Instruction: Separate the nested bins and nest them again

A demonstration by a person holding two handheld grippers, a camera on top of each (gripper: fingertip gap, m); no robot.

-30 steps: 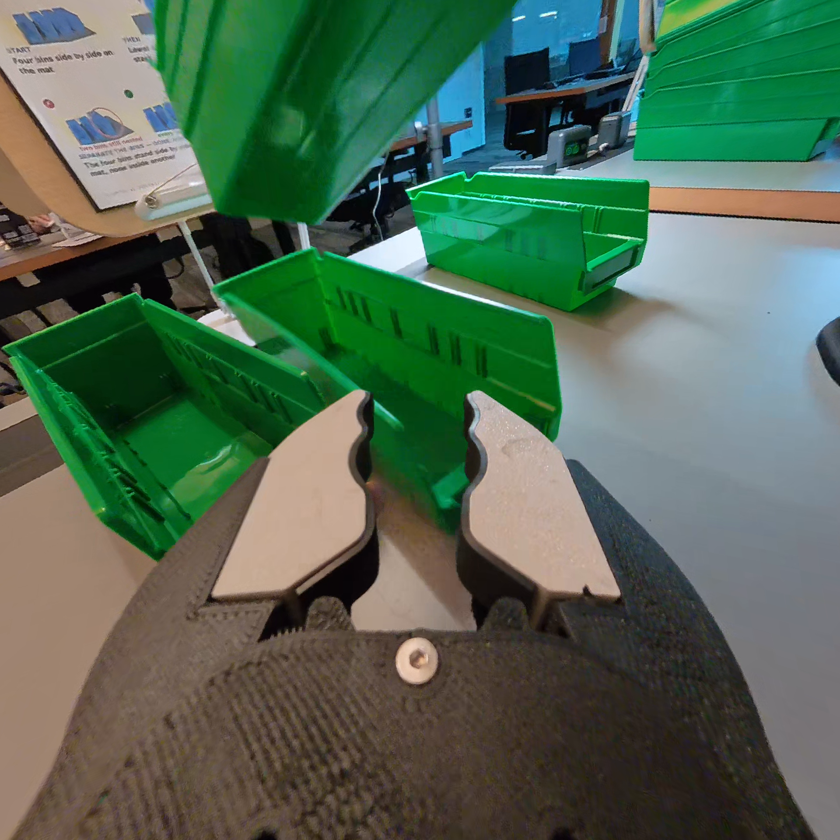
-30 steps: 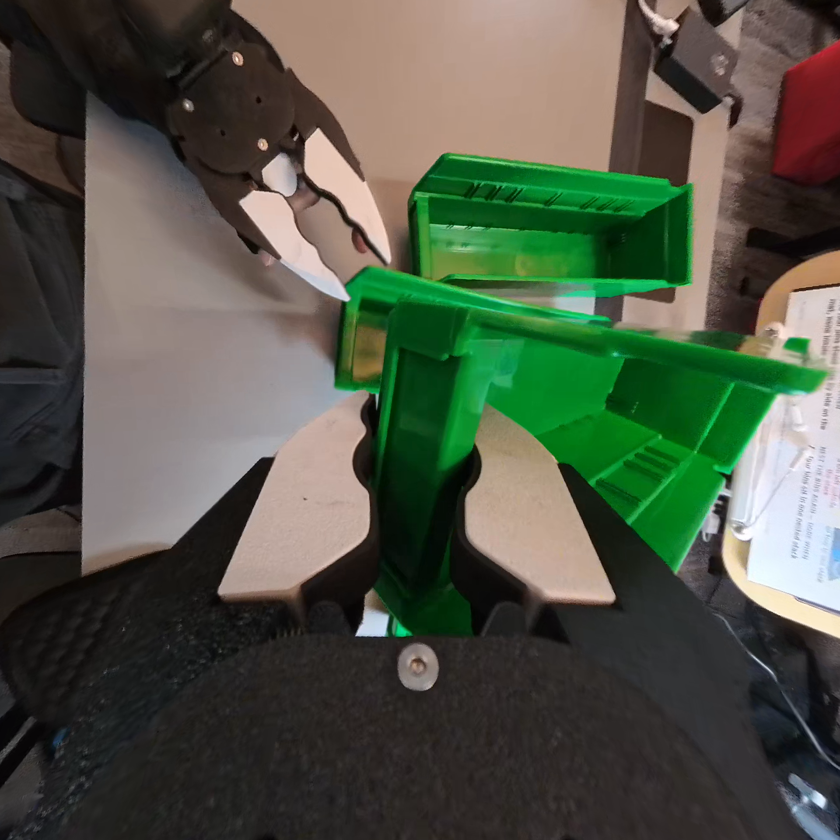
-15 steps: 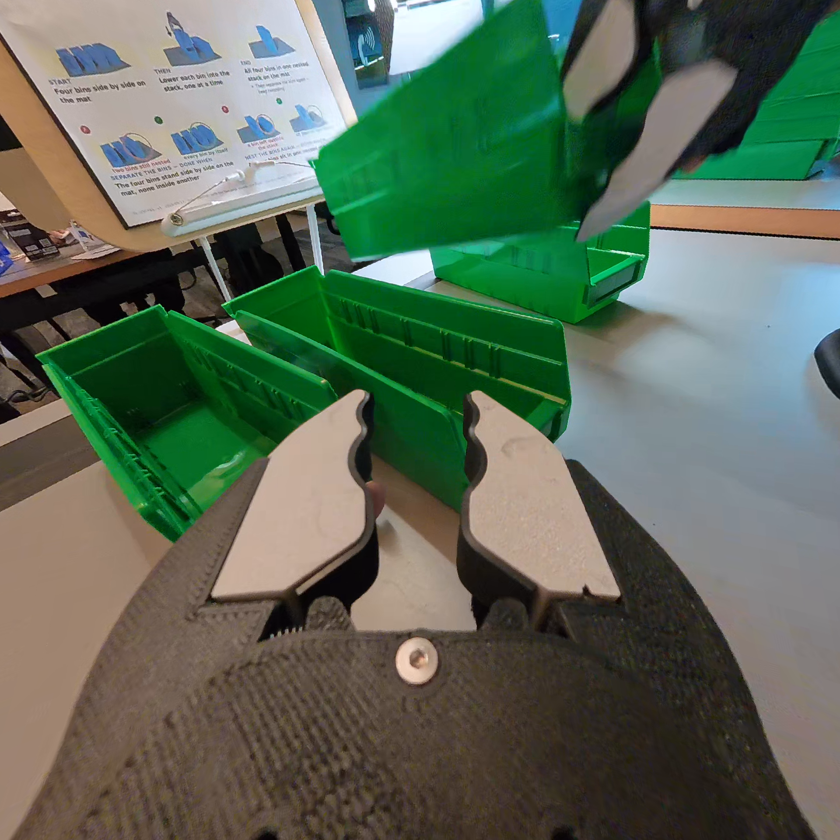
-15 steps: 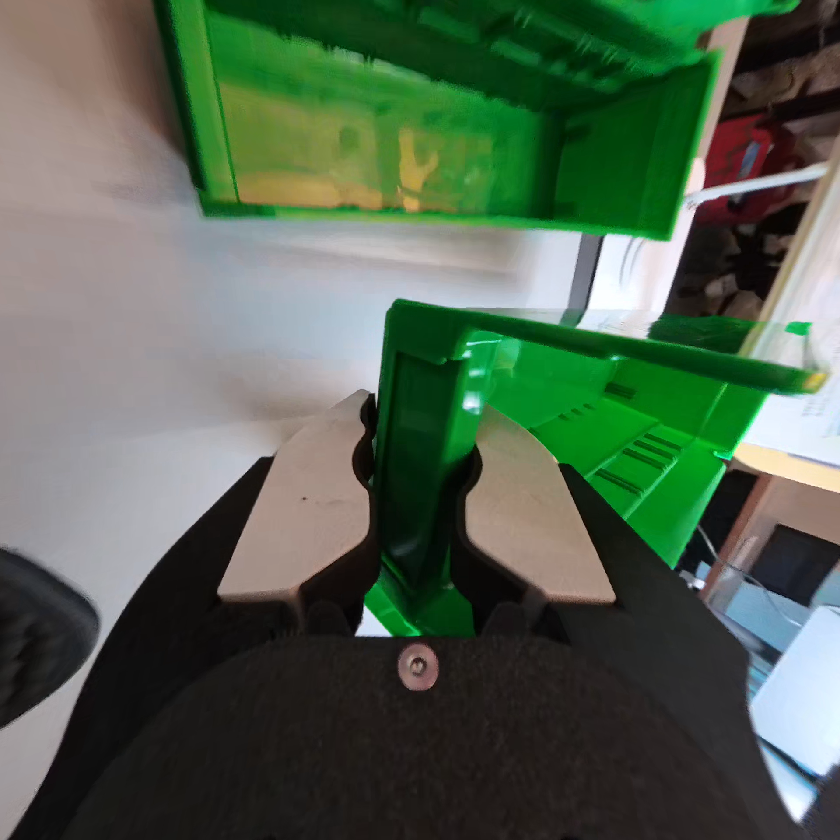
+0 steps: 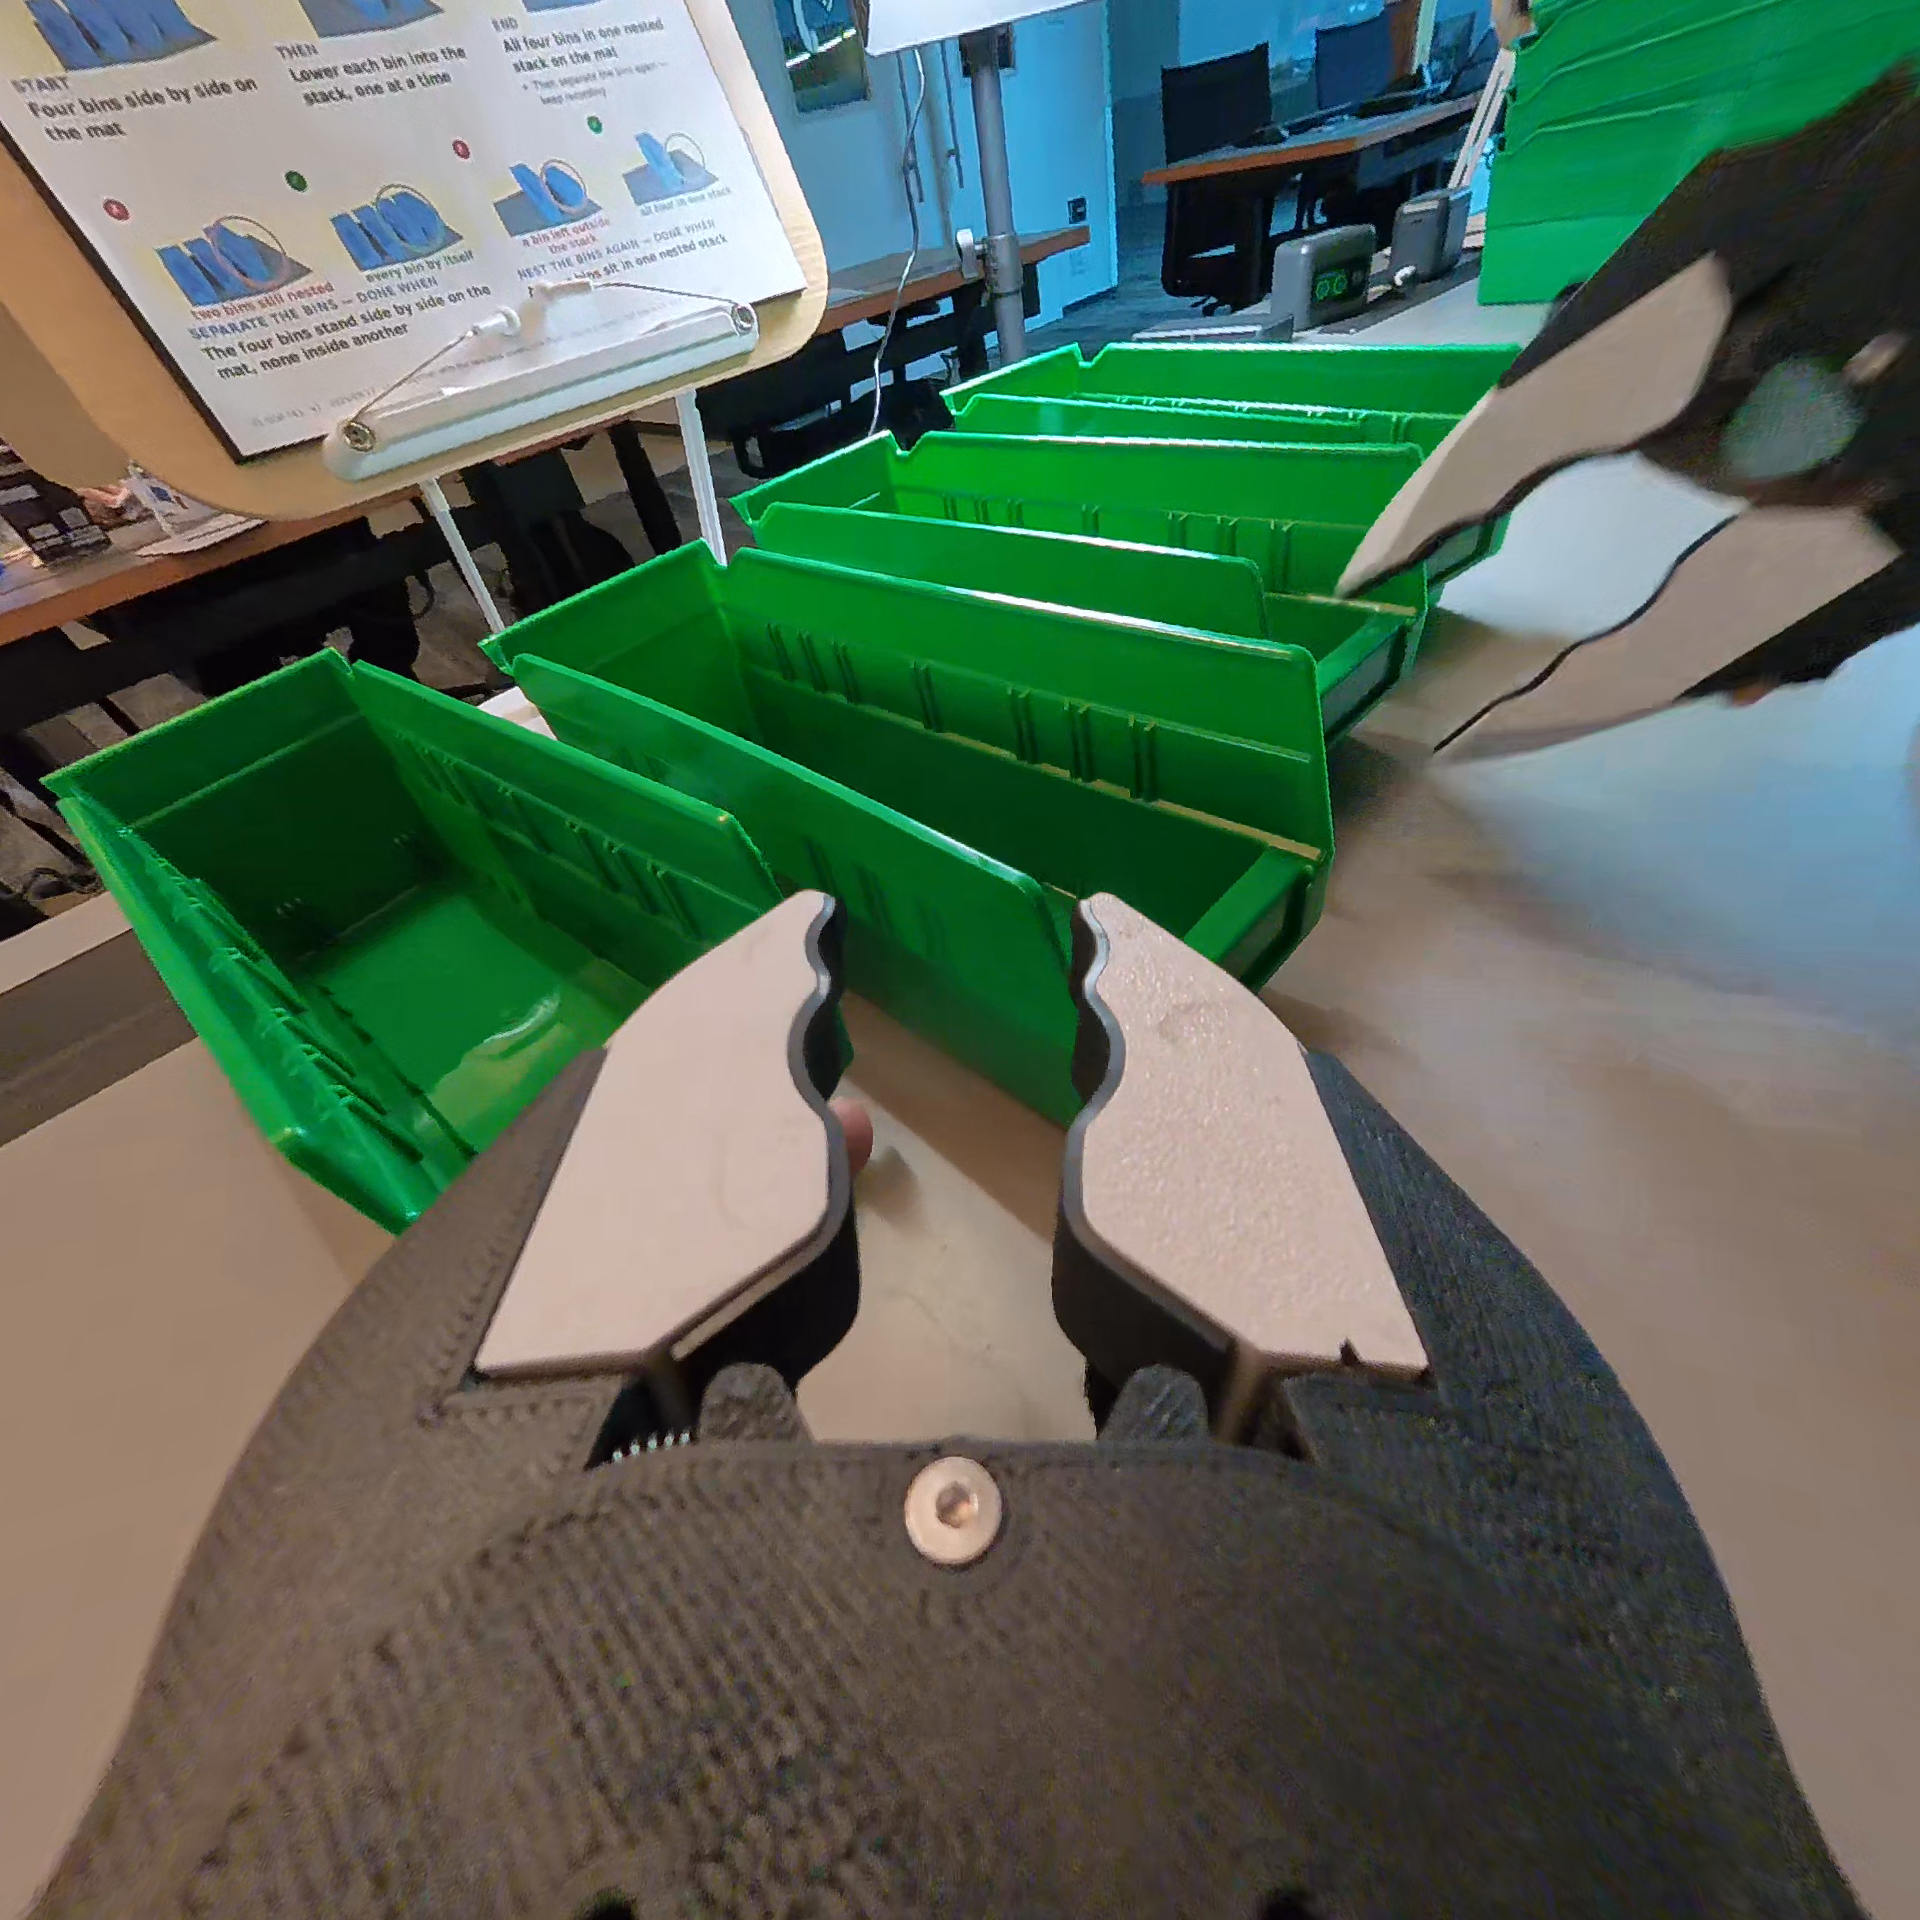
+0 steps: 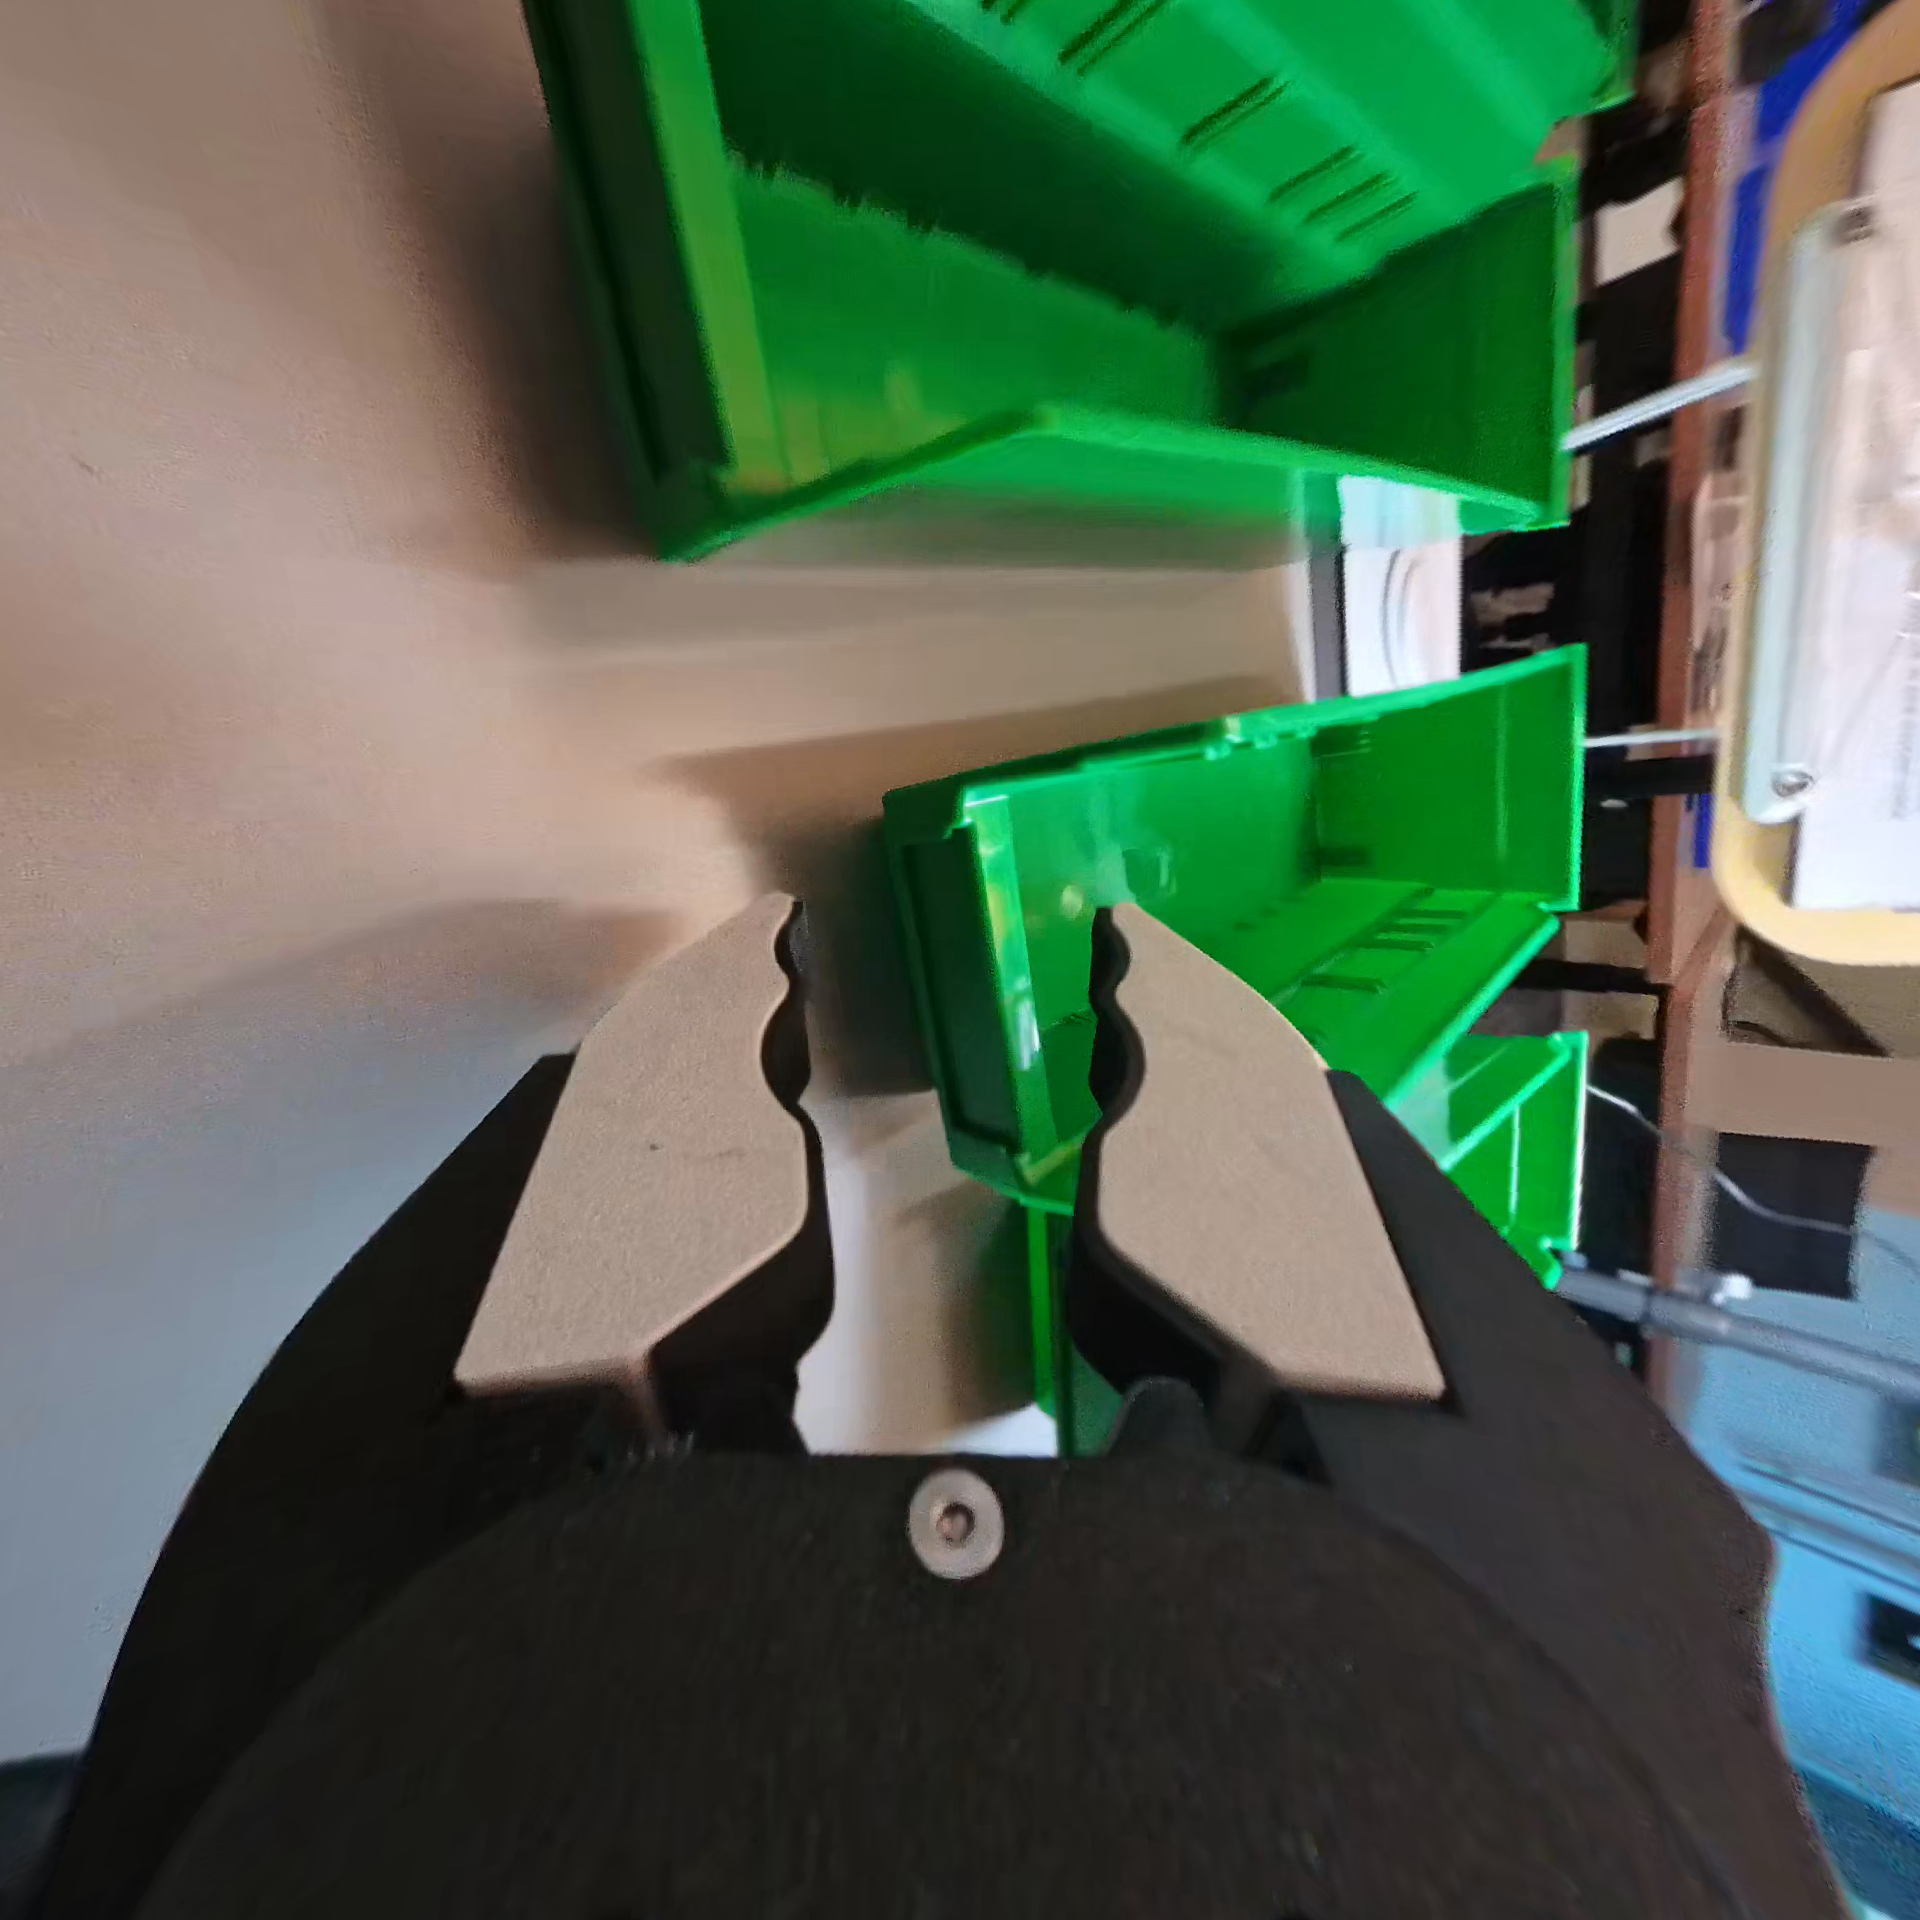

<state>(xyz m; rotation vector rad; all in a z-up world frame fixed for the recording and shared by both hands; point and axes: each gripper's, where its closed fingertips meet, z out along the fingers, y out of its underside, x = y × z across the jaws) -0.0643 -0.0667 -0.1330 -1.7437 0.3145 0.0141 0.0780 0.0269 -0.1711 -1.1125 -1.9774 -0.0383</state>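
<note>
Right wrist view is showing the right gripper [image 6: 945, 997] standing wide, its jaws straddling the front lip of a green bin [image 6: 1226, 935] resting on the worktop [image 6: 312, 727]. The left gripper [image 5: 951, 997] is hovering empty, narrowly parted, beside four separated bins. Pulling away crookedly could snag that lip and tip the bin.
</note>
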